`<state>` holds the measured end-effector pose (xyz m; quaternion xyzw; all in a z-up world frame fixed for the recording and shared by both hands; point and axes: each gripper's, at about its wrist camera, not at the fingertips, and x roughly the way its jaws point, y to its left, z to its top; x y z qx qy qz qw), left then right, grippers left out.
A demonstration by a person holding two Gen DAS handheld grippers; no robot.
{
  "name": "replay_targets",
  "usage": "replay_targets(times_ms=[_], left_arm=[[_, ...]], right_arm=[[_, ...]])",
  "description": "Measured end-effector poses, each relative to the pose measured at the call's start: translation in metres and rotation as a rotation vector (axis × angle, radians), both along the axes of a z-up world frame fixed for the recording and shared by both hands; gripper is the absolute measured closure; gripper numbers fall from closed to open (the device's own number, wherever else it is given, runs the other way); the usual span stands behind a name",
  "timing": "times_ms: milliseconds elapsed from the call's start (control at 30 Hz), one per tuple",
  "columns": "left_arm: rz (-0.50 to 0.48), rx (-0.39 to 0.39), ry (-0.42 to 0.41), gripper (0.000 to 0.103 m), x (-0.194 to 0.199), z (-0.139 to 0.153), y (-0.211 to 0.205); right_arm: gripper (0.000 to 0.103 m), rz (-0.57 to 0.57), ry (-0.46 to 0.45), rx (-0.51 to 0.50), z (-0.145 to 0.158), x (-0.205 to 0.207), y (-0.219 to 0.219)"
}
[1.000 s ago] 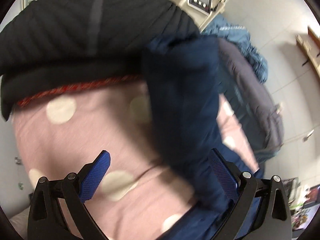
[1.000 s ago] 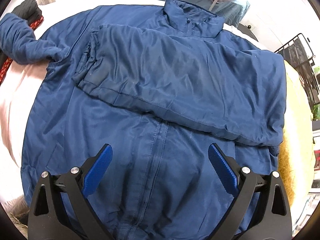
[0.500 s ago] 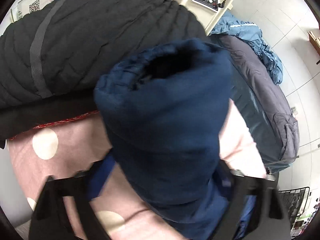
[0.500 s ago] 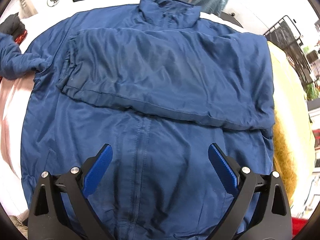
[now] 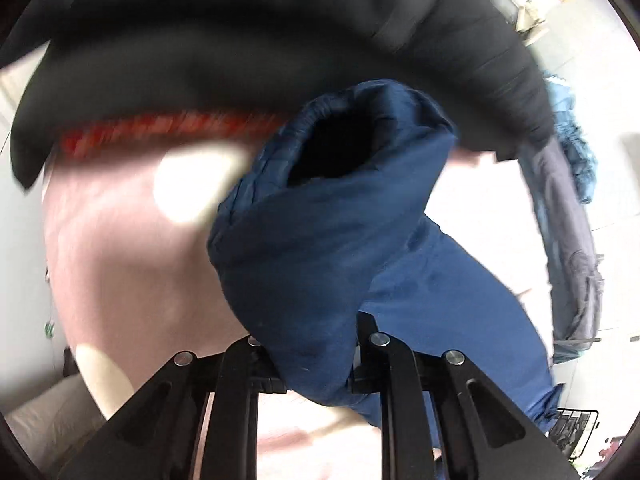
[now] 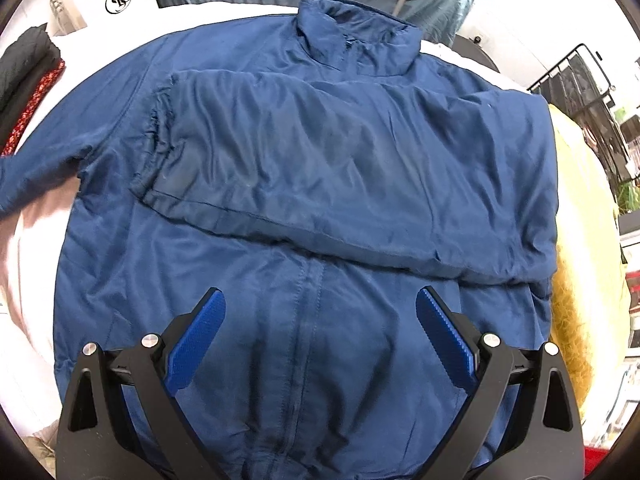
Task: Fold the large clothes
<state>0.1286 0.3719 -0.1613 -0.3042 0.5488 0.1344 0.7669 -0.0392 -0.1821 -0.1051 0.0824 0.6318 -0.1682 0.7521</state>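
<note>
A big blue jacket [image 6: 320,208] lies flat, front side up, on a pink sheet [image 5: 132,264] with pale round dots. The cloth is smooth, thin and a bit shiny, with many small wrinkles. A zip [image 6: 306,320] runs straight up the middle to a tall stand-up collar [image 6: 356,36]. One sleeve [image 6: 360,168] is folded across the chest, and its gathered cuff [image 6: 158,120] looks bunched and crinkly.

The left hand-held gripper [image 5: 316,356] is closed tight on the other sleeve [image 5: 320,248]. That sleeve is a soft puffy tube, and its round cuff opening looks dark inside. The sleeve fills the gap between the black fingers, so the blue pads do not show. This view is blurry.

The right hand-held gripper [image 6: 320,340] hangs over the lower front of the jacket with its jaws wide apart, holding nothing. Its blue pads [image 6: 196,340] have a bumpy, ribbed face.

A black quilted coat [image 5: 240,40] with a red woven band [image 5: 172,132] lies past the sleeve. A fuzzy yellow cloth [image 6: 580,260] lies right next to the jacket.
</note>
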Motion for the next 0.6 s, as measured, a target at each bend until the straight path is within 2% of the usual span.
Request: replay_targets(times_ms=[67, 133, 200, 333, 467, 600], left_arm=[[-0.004, 0.024, 0.011, 0.087, 0.000, -0.003, -0.006], [-0.040, 0.100, 0.001, 0.087, 0.007, 0.008, -0.020], [-0.069, 0.142, -0.013, 0.088, 0.015, 0.018, -0.030], [-0.108, 0.157, -0.062, 0.088, 0.026, 0.045, -0.045], [-0.223, 0.233, -0.138, 0.088, 0.034, 0.085, -0.079], [-0.368, 0.229, -0.238, 0.088, 0.043, 0.125, -0.146]], right_arm=[[0.008, 0.004, -0.005, -0.001, 0.002, 0.001, -0.001], [0.008, 0.003, -0.005, -0.001, 0.002, 0.001, -0.003], [0.008, -0.008, -0.003, 0.005, 0.000, -0.001, -0.007], [0.008, -0.039, -0.012, 0.027, -0.003, -0.006, -0.018], [0.008, -0.077, -0.032, 0.057, -0.005, -0.012, -0.030], [0.008, -0.115, -0.045, 0.073, -0.009, -0.018, -0.042]])
